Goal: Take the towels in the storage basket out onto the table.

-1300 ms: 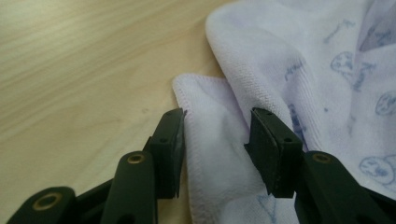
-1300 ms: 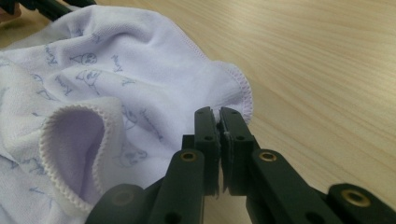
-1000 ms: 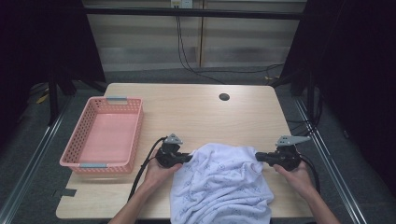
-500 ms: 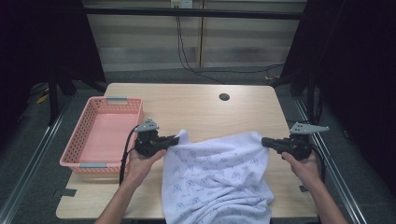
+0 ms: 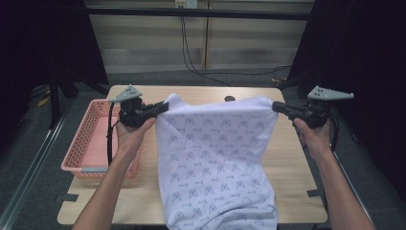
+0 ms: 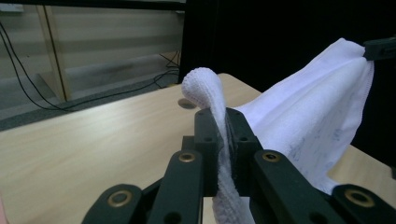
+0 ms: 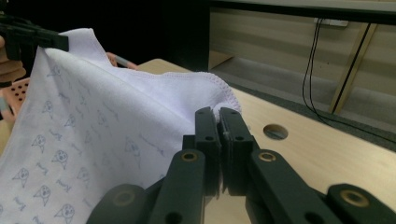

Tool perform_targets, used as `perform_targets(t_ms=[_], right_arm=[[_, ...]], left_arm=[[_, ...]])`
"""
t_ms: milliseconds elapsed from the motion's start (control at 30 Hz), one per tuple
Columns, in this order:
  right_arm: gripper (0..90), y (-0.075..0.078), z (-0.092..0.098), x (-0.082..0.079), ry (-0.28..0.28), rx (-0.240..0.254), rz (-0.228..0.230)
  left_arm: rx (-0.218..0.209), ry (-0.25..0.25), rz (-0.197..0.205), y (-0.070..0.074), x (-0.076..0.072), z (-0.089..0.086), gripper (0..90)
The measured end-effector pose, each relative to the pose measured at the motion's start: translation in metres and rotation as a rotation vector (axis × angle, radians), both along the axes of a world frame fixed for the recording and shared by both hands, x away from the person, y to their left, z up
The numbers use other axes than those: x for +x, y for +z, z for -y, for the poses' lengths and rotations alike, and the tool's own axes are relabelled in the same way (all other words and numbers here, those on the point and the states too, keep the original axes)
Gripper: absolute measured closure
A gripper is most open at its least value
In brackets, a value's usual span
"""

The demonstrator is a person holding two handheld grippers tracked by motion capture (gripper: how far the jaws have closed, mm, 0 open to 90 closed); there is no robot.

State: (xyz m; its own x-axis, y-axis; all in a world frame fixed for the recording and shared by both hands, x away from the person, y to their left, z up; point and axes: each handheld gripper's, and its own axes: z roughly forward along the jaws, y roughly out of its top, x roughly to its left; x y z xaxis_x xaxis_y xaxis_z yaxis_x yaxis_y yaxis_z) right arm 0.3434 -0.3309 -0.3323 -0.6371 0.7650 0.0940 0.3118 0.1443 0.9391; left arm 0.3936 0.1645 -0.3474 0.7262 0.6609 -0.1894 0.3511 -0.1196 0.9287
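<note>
Now one white printed towel (image 5: 218, 163) hangs stretched between two tools above the tabletop (image 5: 292, 158). Left tool (image 5: 160, 108) at nine o'clock pinches one top corner, right tool (image 5: 278, 107) at three o'clock pinches the other; both hands are raised, forearms reaching up from six. One pink basket (image 5: 91, 143) sits at nine.

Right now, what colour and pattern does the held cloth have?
The cloth is white with small repeated grey-blue printed motifs; the high view shows it best.
</note>
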Motion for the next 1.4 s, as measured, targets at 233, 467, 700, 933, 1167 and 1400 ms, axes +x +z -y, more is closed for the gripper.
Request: perform_targets(t_ms=[233,467,700,933,1167,1400], right_arm=[[85.0,-0.017,-0.001,0.062,-0.115,-0.033,-0.057],[58.5,-0.064,0.009,0.069,-0.194,-0.091,-0.153],[57.1,-0.083,-0.007,-0.001,-0.037,-0.101,-0.168],[56.7,-0.119,-0.025,-0.078,0.109,-0.160,-0.270],[54.7,-0.160,-0.041,-0.086,0.162,-0.282,-0.382],[87.1,-0.161,-0.037,-0.095,0.174,-0.361,-0.384]], left_arm=[[0.019,0.075,-0.072,-0.022,0.043,0.016,64.4],[0.062,-0.001,-0.128,-0.052,0.031,0.030,62.7],[0.070,-0.150,-0.168,-0.077,-0.029,0.044,68.5],[0.182,-0.310,-0.268,-0.114,-0.099,0.046,68.6],[0.256,-0.278,-0.333,-0.143,-0.111,0.038,63.0],[0.265,-0.289,-0.312,-0.147,-0.118,0.031,60.5]])
